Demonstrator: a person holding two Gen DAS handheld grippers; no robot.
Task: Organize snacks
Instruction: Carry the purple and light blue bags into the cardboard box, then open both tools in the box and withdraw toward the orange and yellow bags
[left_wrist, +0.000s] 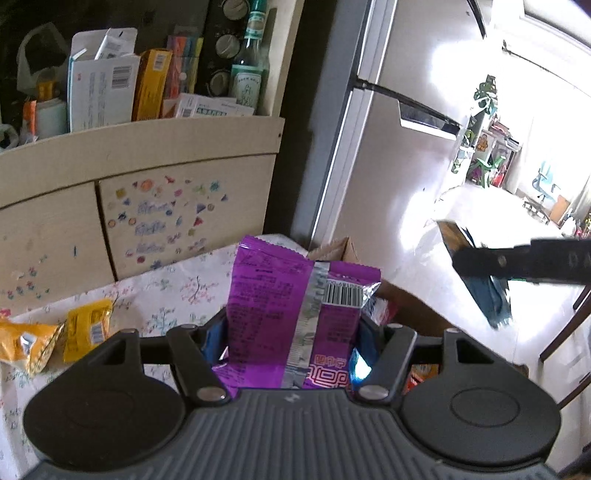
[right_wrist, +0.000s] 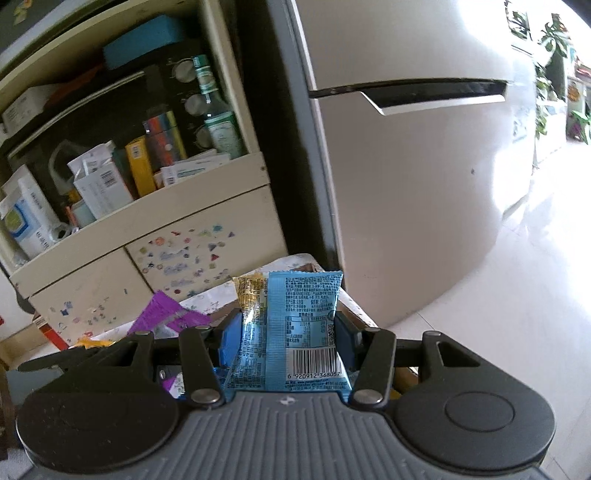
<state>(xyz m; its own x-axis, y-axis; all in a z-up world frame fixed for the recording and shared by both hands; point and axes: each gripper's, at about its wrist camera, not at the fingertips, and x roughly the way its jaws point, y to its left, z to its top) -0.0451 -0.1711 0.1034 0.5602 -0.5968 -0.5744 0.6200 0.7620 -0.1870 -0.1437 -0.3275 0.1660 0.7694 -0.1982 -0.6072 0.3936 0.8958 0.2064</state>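
The left gripper (left_wrist: 291, 332) squeezes a purple snack bag (left_wrist: 295, 314), and the right gripper (right_wrist: 286, 332) squeezes a blue snack bag (right_wrist: 295, 332). Both bags stand up above the flowered table (left_wrist: 166, 291). Keep the squeeze firm and carry them slowly to the cardboard box (left_wrist: 336, 251). Both grippers tip down a little.

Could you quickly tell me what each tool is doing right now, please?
Left tool: closed on the purple snack packet.
Right tool: closed on the blue snack packet.
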